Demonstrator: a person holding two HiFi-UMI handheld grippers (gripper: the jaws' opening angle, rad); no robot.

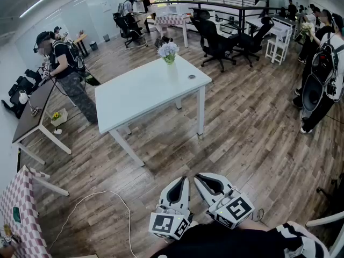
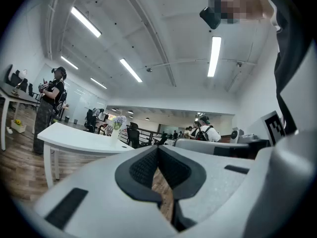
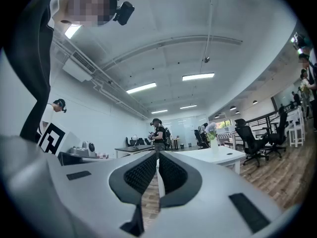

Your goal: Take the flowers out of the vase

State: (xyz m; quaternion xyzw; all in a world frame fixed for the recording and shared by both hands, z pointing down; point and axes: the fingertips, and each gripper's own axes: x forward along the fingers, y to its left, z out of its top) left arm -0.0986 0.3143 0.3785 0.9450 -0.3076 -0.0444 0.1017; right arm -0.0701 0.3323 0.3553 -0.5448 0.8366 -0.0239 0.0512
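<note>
The white tabletop [image 1: 145,90] fills the upper middle of the head view, well apart from both tongs at the bottom edge. The left tongs [image 1: 181,180] and right tongs [image 1: 199,178] are each pressed together on nothing. The vase [image 1: 169,59] stands near the tabletop's far edge, with the flowers [image 1: 168,49] in it. Pulling the stems sideways without steadying the vase could tip it over that edge.

White rectangular table [image 1: 141,93] mid-room on wood-plank floor [image 1: 247,144], small dark round item [image 1: 192,77] near its right edge. At left, person with backpack [image 1: 64,63] beside dark desk [image 1: 33,112]. Behind, black office chairs [image 1: 215,42]. Lower left, checkered tablecloth [image 1: 17,200] and white cable [image 1: 107,192] looping across planks.
</note>
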